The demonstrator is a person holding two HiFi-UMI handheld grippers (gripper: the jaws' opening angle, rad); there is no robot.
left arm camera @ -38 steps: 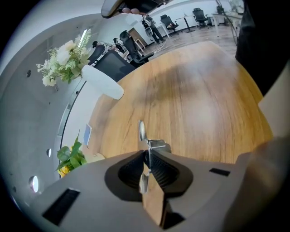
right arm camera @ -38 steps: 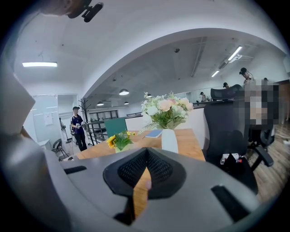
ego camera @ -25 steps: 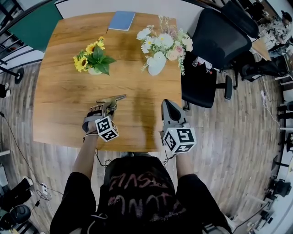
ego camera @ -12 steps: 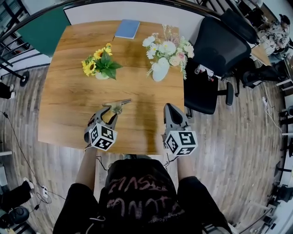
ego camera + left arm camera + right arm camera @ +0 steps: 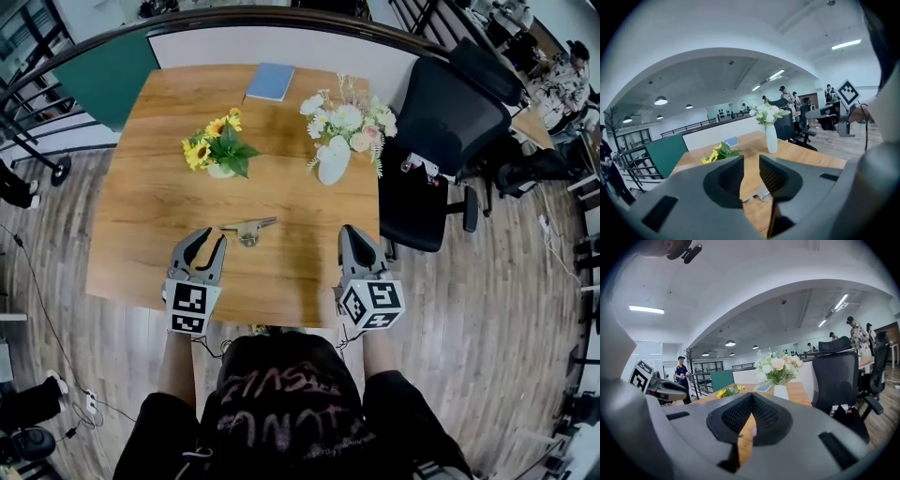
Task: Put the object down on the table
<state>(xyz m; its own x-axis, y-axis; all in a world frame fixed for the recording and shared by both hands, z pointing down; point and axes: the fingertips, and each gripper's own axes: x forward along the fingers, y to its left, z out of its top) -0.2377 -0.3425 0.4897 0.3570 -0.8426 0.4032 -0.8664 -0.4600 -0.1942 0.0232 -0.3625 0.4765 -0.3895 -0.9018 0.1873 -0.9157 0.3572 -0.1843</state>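
My left tongs (image 5: 207, 240) hang over the near part of the worktop (image 5: 141, 206), jaws closing with nothing between them. The small metal object (image 5: 247, 228) lies flat on the wood just ahead of them, untouched. My right tongs (image 5: 352, 234) are clenched on nothing, off to its right.

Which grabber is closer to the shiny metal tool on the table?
Left. The left gripper sits just left of the metal tool, slightly nearer the person, its fingers closing with nothing between them. The right gripper is farther off on the tool's right.
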